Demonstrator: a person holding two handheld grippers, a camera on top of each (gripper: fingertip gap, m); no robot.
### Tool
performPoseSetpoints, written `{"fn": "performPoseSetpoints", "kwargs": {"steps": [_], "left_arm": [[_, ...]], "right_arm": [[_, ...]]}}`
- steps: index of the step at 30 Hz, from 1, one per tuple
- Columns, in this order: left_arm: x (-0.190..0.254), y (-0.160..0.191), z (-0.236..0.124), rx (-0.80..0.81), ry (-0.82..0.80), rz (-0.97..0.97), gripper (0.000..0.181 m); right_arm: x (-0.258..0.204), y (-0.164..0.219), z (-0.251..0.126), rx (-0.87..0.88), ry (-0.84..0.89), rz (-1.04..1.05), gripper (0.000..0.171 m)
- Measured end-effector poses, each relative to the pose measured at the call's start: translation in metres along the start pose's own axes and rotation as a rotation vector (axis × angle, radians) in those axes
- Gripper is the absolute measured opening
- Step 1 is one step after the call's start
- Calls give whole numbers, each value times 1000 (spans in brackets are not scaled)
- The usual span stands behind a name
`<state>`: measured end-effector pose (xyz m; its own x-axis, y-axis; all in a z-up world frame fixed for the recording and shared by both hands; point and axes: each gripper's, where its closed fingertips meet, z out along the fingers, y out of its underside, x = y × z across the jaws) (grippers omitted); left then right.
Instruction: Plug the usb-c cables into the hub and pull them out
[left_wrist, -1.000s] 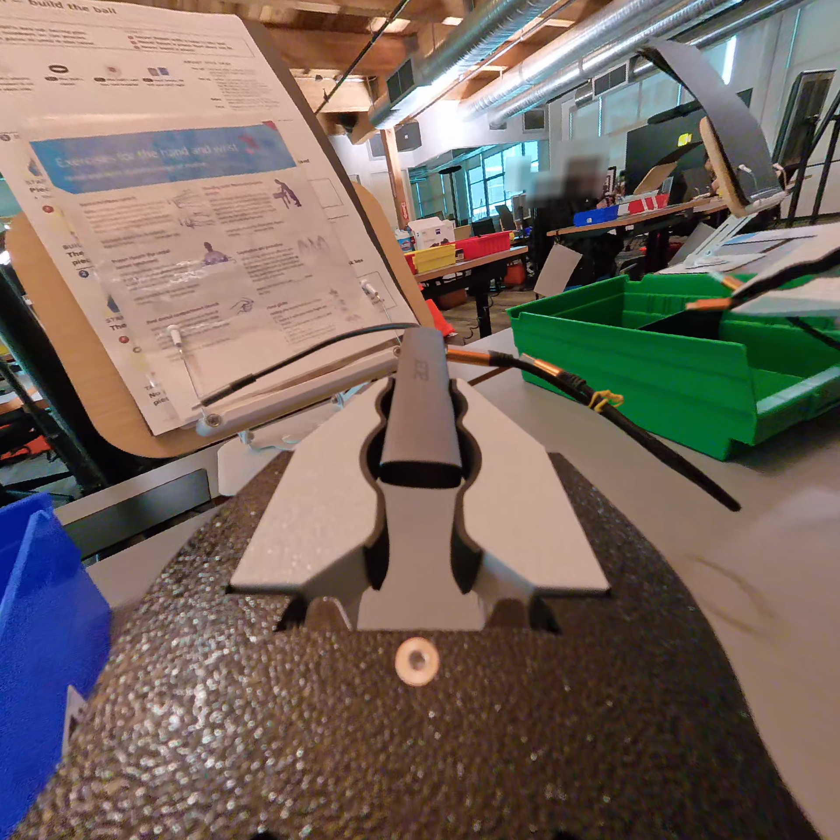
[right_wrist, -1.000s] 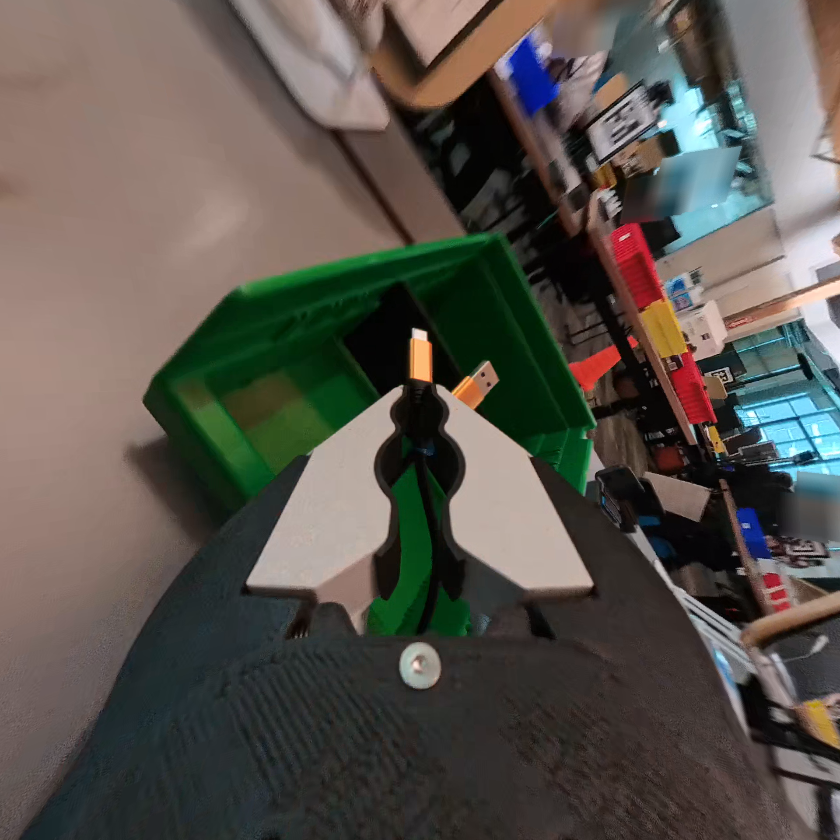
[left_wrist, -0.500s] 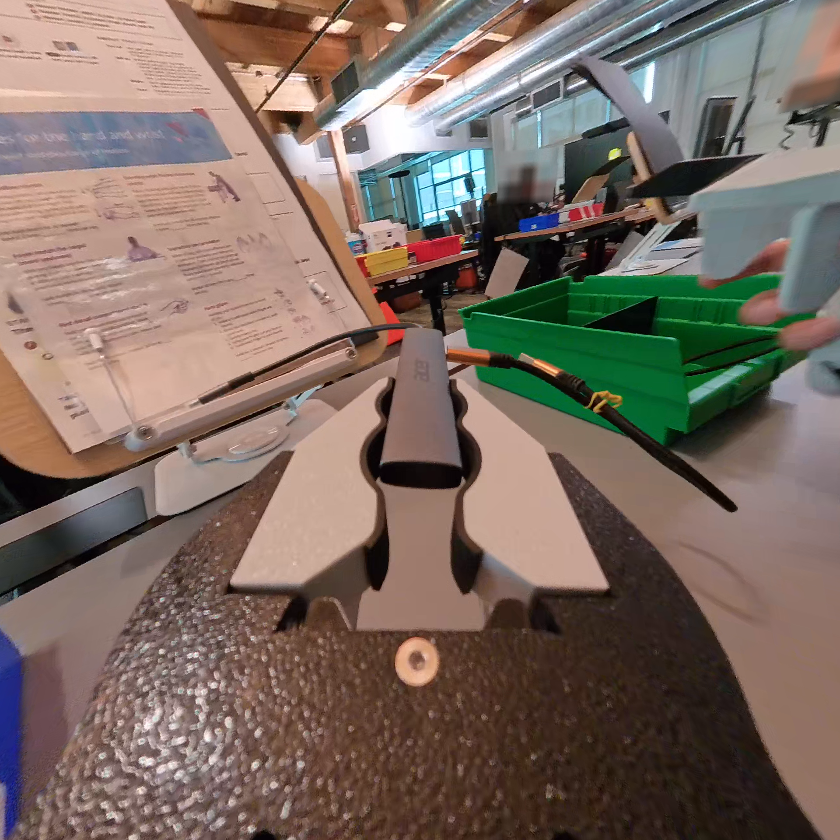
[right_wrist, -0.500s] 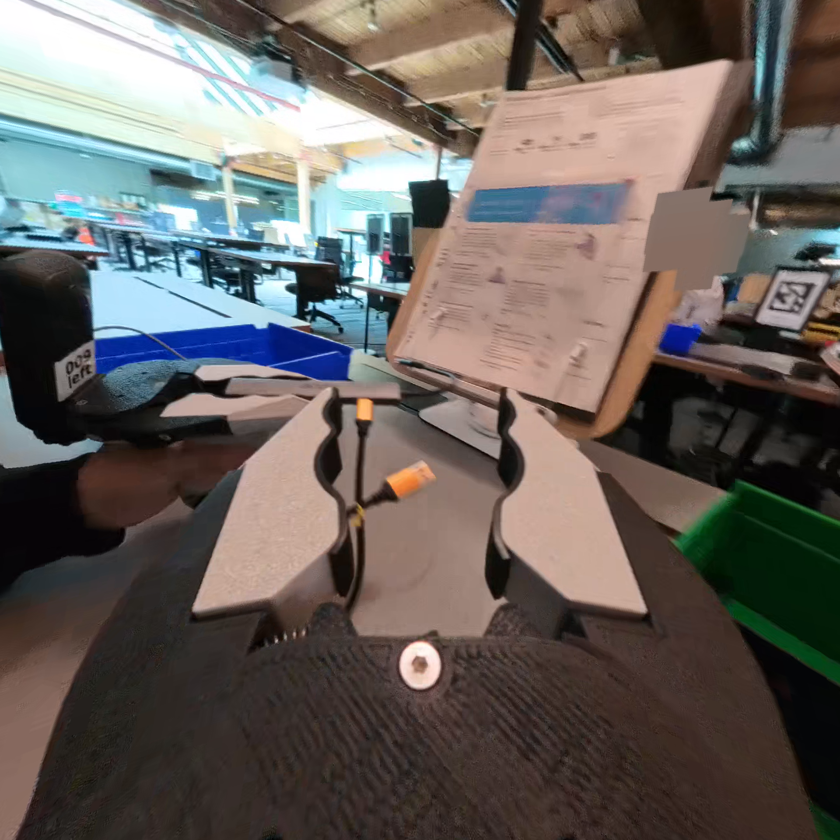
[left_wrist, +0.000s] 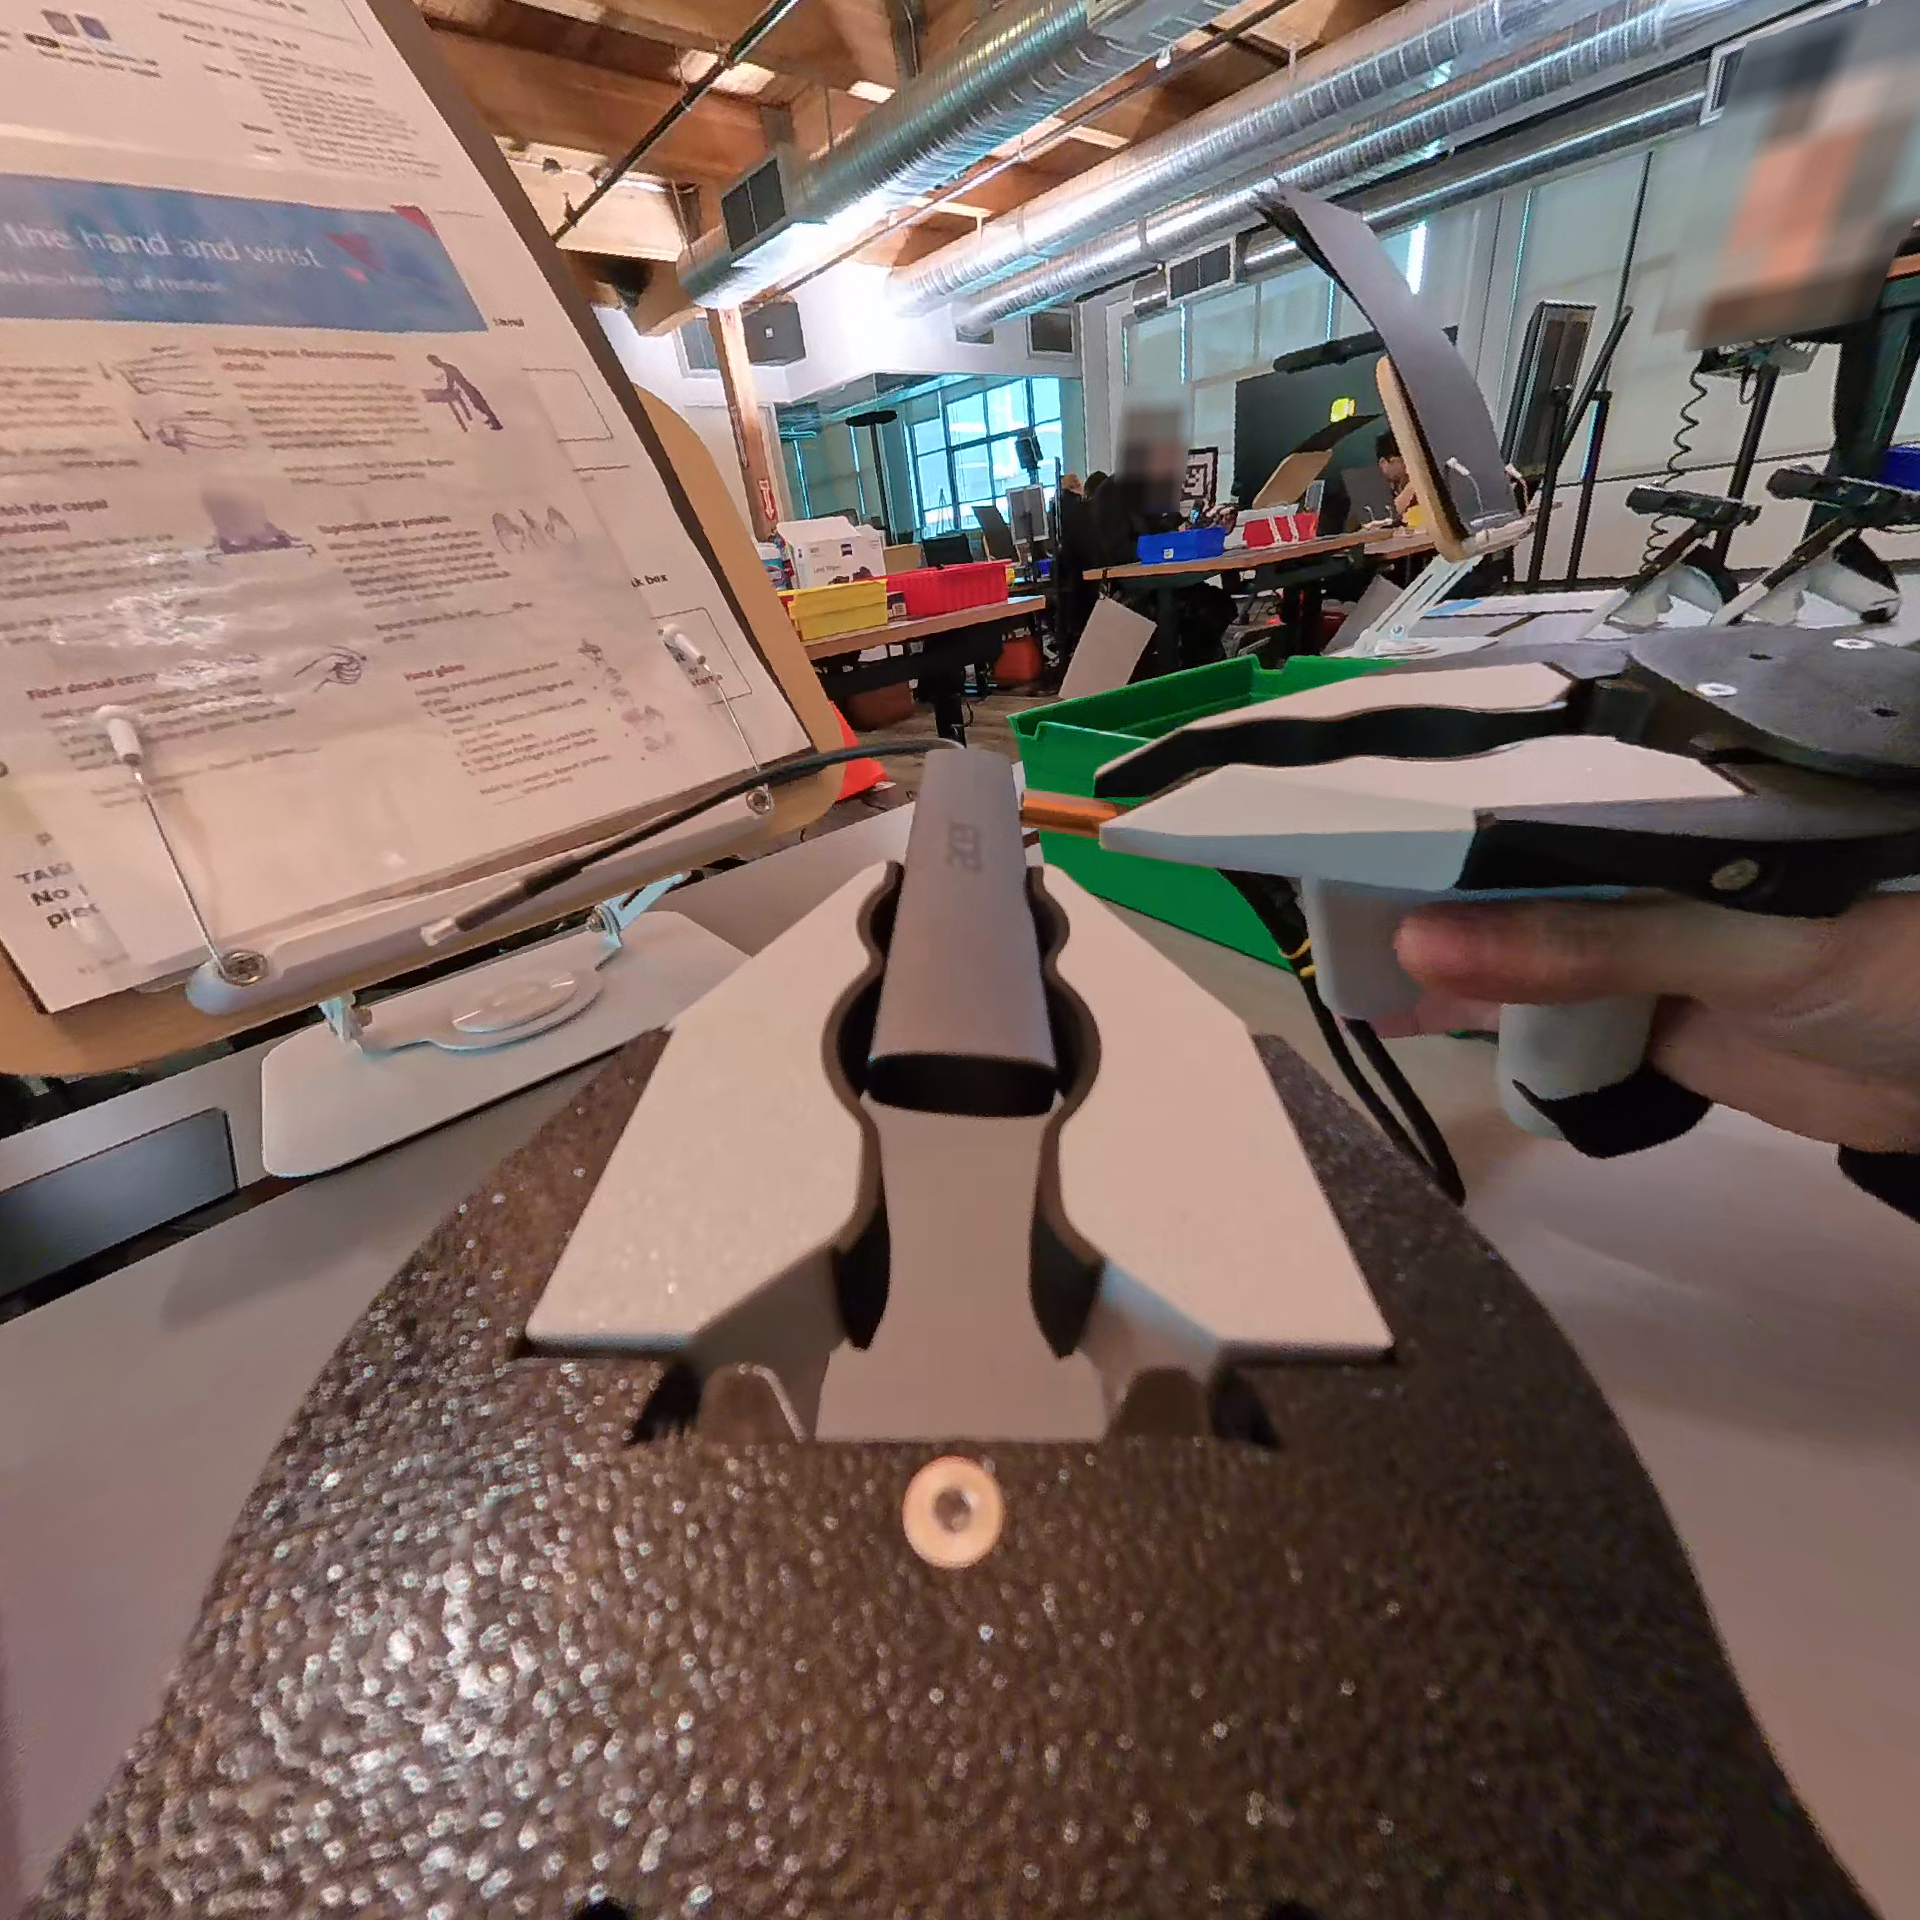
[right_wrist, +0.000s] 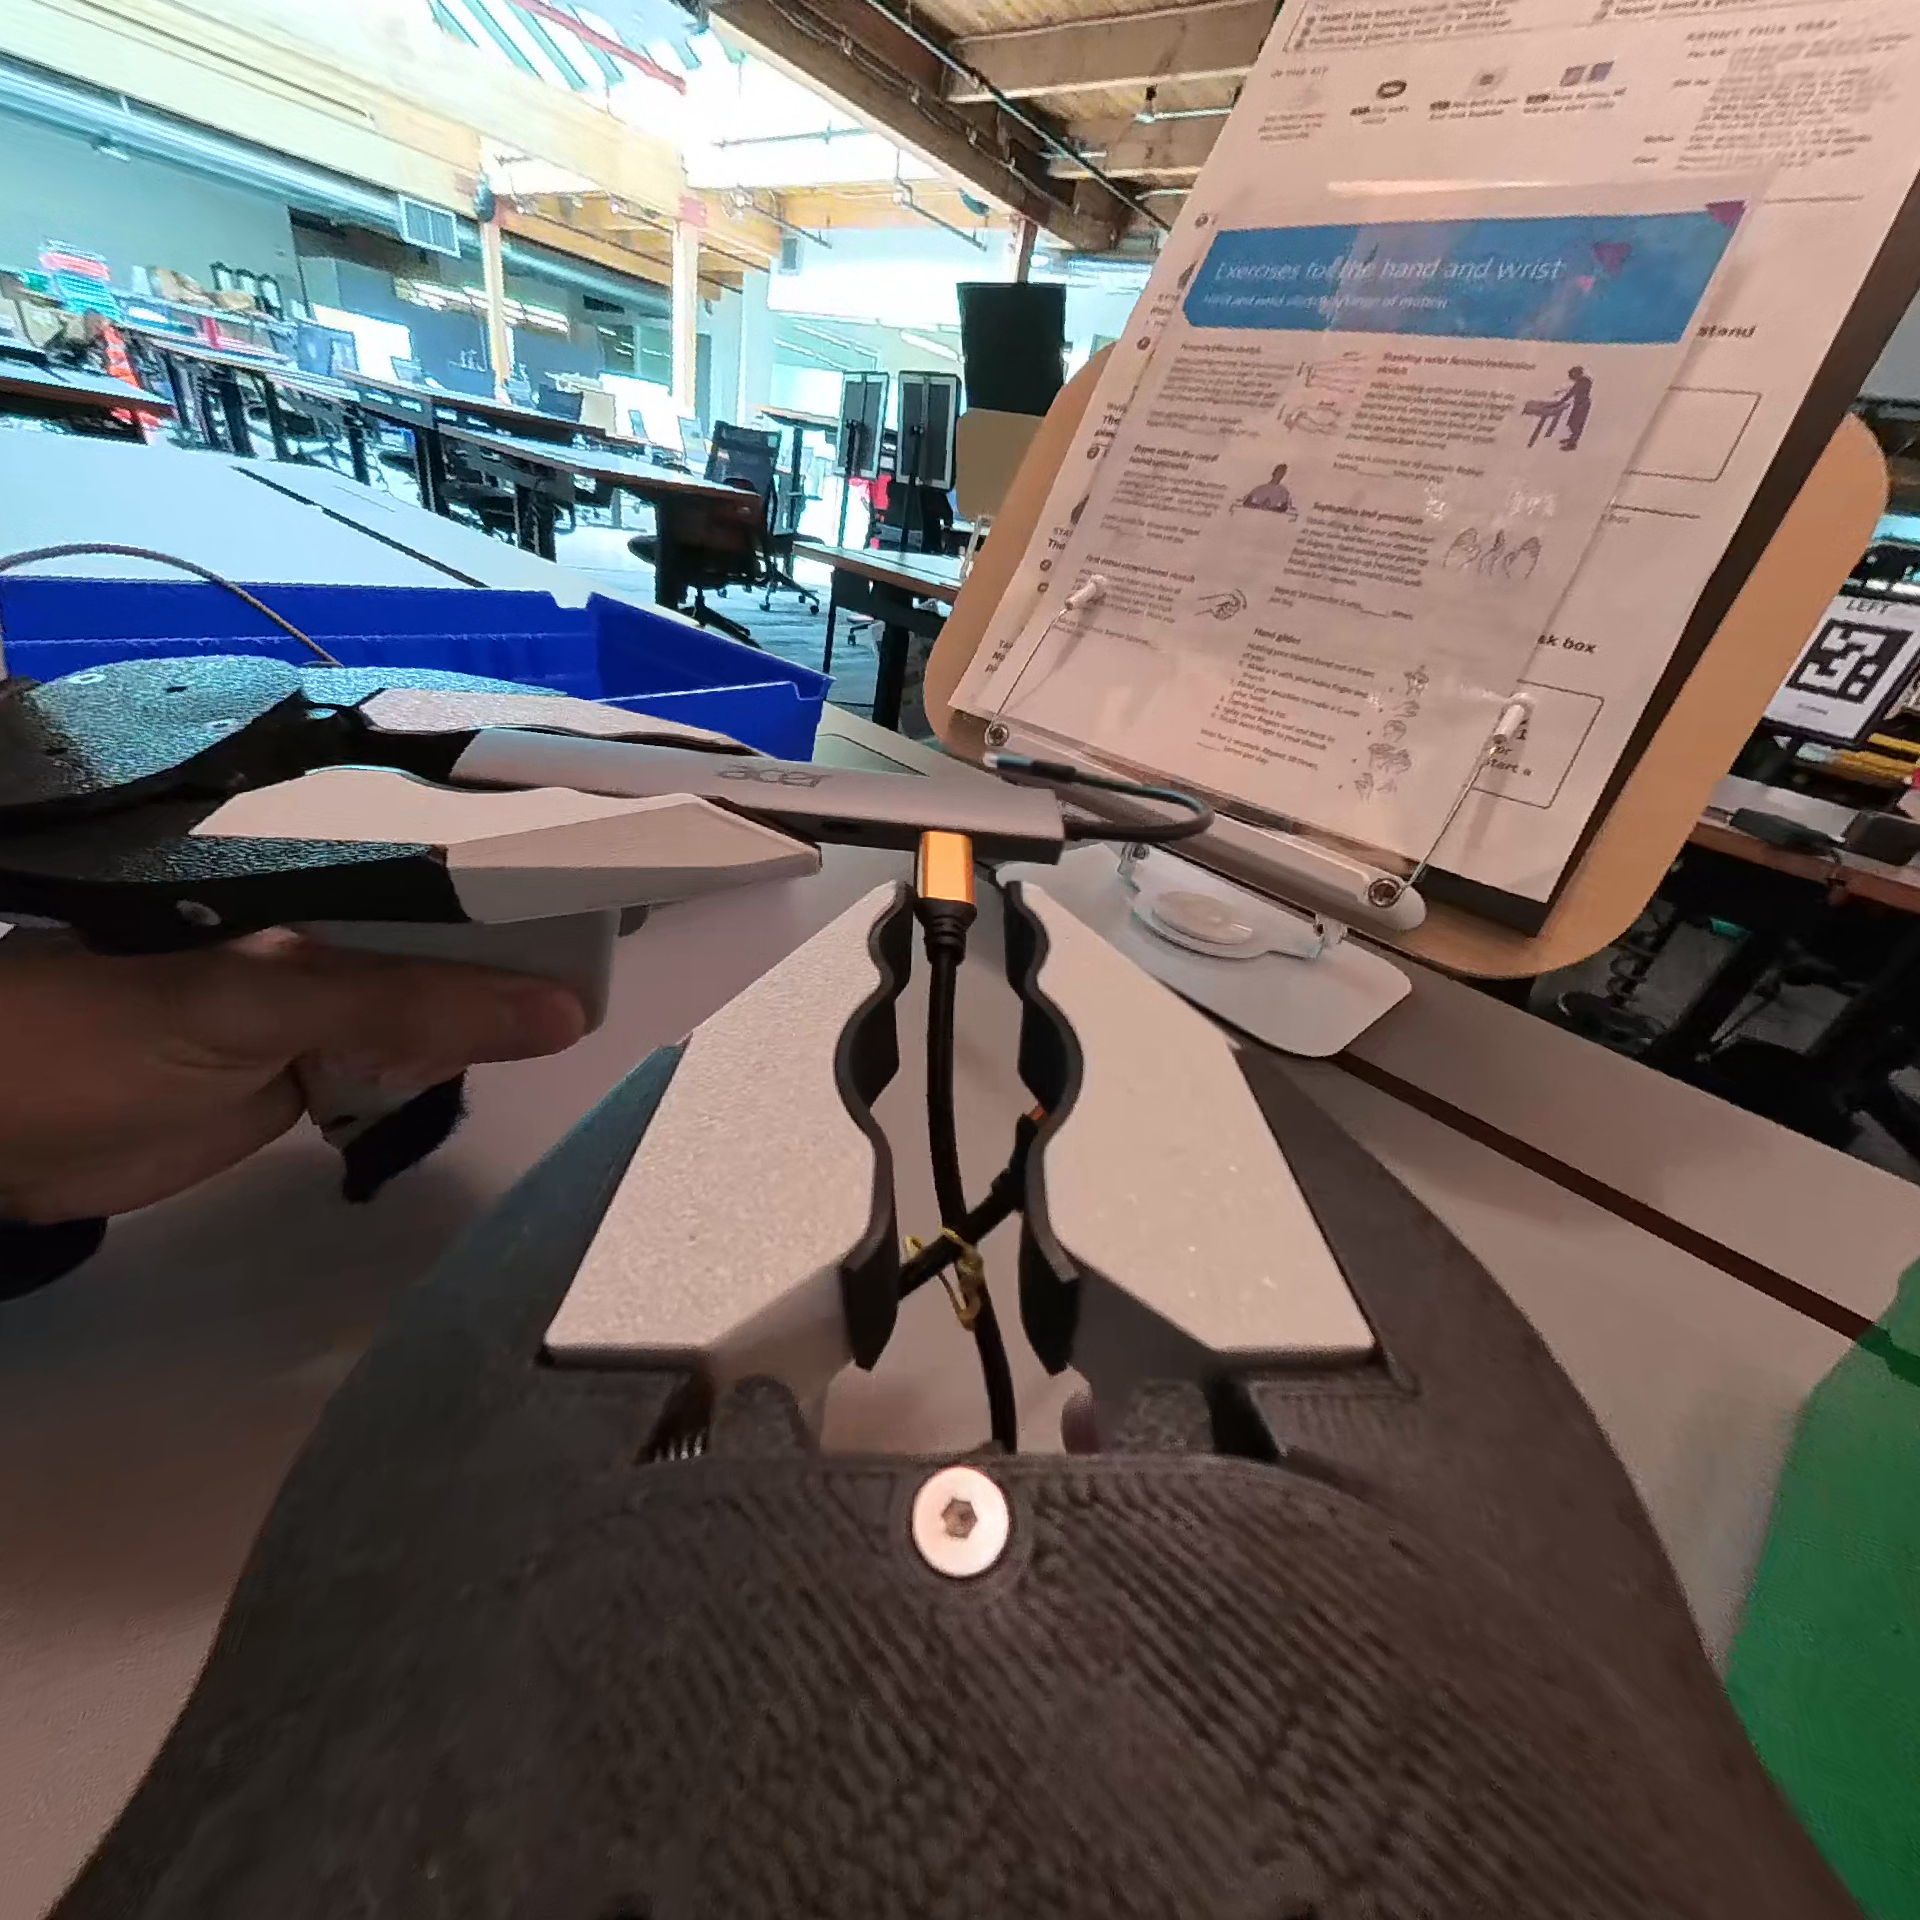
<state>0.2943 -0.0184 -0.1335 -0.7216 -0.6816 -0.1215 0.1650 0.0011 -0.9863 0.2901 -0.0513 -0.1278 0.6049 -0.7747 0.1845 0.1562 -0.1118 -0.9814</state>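
Open-plan workshop, grey tabletop (right_wrist: 1507, 1164); rows of desks and bright bins behind.

Left gripper (left_wrist: 961, 935) — jaws clamped on slim grey metal hub (left_wrist: 961, 935), held level and pointing straight ahead, its own short black lead (right_wrist: 1143, 805) curling off the far end. Seen from right gripper (right_wrist: 951, 935) as a bar crossing just ahead of the fingertips (right_wrist: 904, 816).

Right gripper — jaws standing apart, not pressed on anything; black cable with orange metal USB-C plug (right_wrist: 943, 868) running up the gap between them, plug just past the tips and meeting the hub's near side edge. Second black strand tied to the first with a yellow twist (right_wrist: 961, 1262), low in the gap. In left wrist view, orange plug (left_wrist: 1060, 810) visible at right side of hub, between hub and right gripper's tips (left_wrist: 1117, 805).

Step in hand, by judgement: plug seated or nearly seated in side port; depth of seating cannot be told. Next move likely to call for closing on the orange shell and pulling straight back along the port axis, hub kept steady.

Beyond the tips: tilted wooden document stand with printed sheet (right_wrist: 1403, 468). Left of right gripper: blue plastic bin (right_wrist: 623, 665). Right of left gripper: green plastic bin (left_wrist: 1143, 727).
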Motion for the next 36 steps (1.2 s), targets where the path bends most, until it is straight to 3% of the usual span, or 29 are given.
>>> {"fn": "performPoseSetpoints", "kwargs": {"steps": [9,25,27,29,30,34,36], "left_arm": [[3,0,1,0,9,-1,22],[17,-26,-5,-4,-61,213,23],[-40,-38,-22,37,-315,141,22],[-82,-47,-41,84,-320,-61,22],[-81,-51,-45,116,-291,-37,21],[-32,-40,-26,64,-181,140,22],[-22,-36,-20,41,-154,208,21]], "right_arm": [[-2,3,4,12,3,35,11],[-4,-14,-15,-7,-46,89,11],[10,-2,-32,-58,-3,63,11],[28,-4,-50,5,40,153,11],[31,-10,-55,55,41,161,11],[9,-66,-71,274,3,-95,10],[21,-72,-83,182,114,-293,10]]}}
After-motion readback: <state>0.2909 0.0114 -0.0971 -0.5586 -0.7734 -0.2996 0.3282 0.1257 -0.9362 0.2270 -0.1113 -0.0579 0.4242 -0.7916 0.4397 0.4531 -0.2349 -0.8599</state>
